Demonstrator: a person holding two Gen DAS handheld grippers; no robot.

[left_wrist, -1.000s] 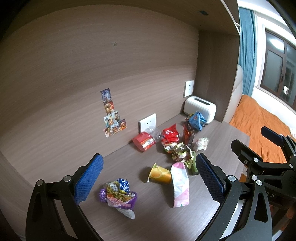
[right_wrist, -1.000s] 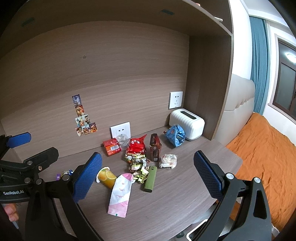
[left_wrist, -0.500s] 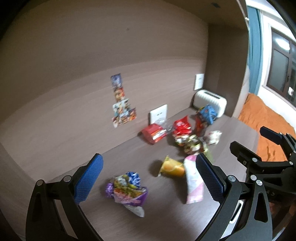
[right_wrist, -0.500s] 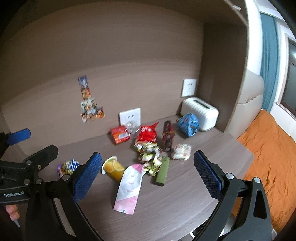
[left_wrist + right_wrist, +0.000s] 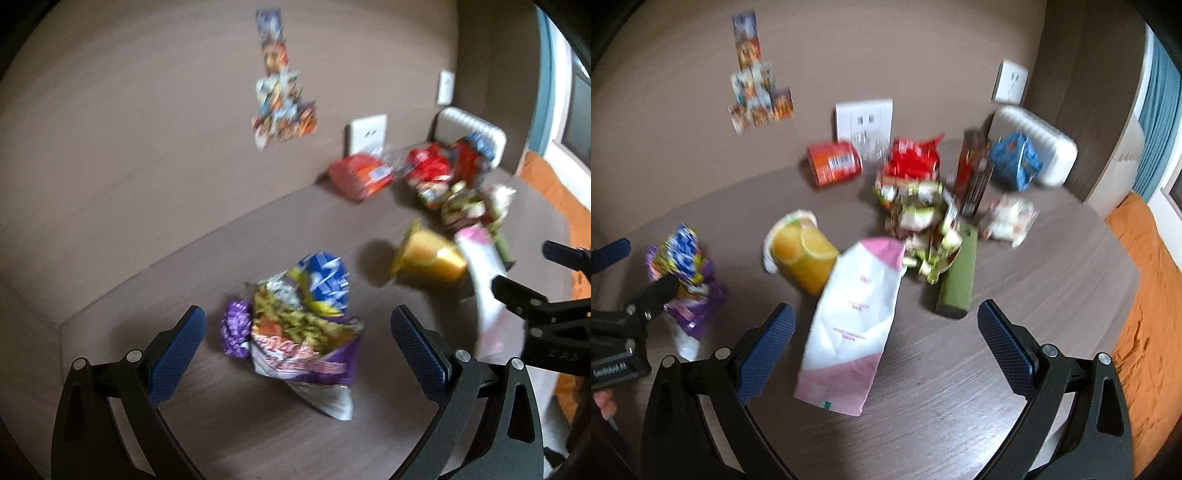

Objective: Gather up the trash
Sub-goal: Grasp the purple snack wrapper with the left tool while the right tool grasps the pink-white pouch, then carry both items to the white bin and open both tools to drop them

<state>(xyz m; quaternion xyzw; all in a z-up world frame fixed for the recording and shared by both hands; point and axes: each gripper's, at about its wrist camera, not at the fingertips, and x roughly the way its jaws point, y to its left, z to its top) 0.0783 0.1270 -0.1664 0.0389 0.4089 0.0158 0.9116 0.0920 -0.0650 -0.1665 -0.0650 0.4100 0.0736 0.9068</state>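
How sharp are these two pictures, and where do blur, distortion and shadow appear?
Left wrist view: motion blur smears the crumpled purple wrapper and the wall stickers; the left gripper stays sharp; the yellow cup casts a soft shadow to its left. Right wrist view: milder blur, print on the pink-and-white pouch unreadable; the fisheye bends the desk edge and darkens the corners.

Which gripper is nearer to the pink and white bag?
Right. The right gripper frames the pink and white bag; the left gripper is at the purple wrapper, farther left.
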